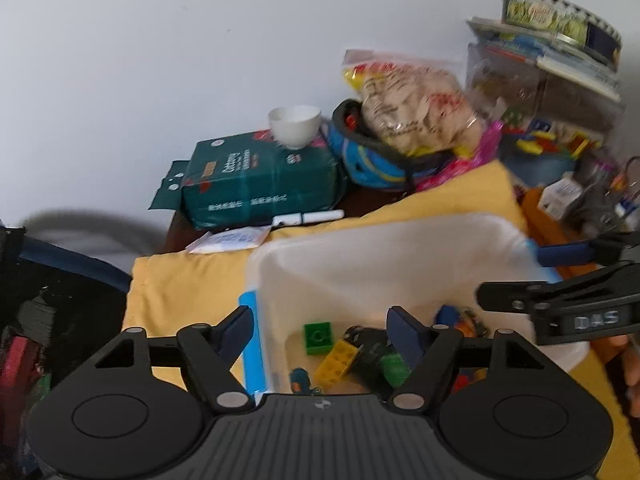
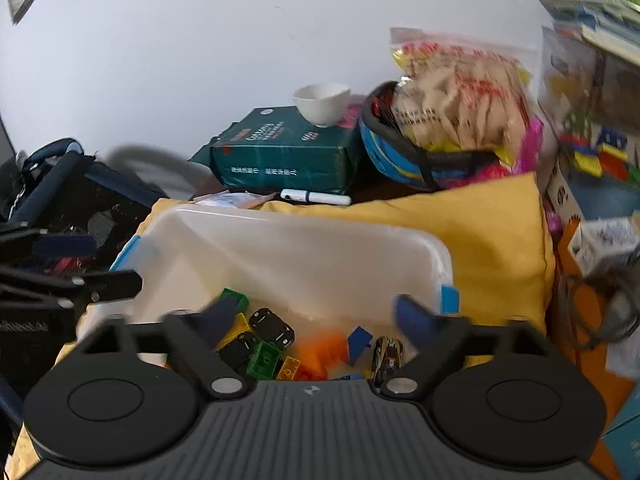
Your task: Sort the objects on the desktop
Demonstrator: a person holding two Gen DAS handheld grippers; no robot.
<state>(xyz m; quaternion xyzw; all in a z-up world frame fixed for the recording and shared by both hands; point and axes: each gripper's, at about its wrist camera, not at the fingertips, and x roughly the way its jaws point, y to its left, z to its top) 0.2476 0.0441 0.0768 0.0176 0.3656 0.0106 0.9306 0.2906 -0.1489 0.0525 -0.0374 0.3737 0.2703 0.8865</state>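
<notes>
A clear plastic bin (image 1: 360, 256) with blue latches stands on a yellow cloth (image 1: 180, 292). It holds several toy bricks, among them a green brick (image 1: 318, 337) and a yellow brick (image 1: 336, 362), and black toy pieces. My left gripper (image 1: 320, 330) is open and empty over the bin's near left corner. My right gripper (image 2: 318, 318) is open and empty over the bin (image 2: 300, 248), above an orange brick (image 2: 324, 346), a blue piece (image 2: 358, 340) and a toy car (image 2: 386, 356). The right gripper also shows in the left wrist view (image 1: 560, 276).
Behind the bin lie a white marker (image 1: 308, 218), a teal tissue pack (image 1: 260, 176) with a white bowl (image 1: 295, 125) on it, a blue helmet (image 1: 372, 160) and a snack bag (image 1: 416, 104). Stacked boxes and toys (image 1: 552, 92) crowd the right. A dark bag (image 2: 68, 200) sits left.
</notes>
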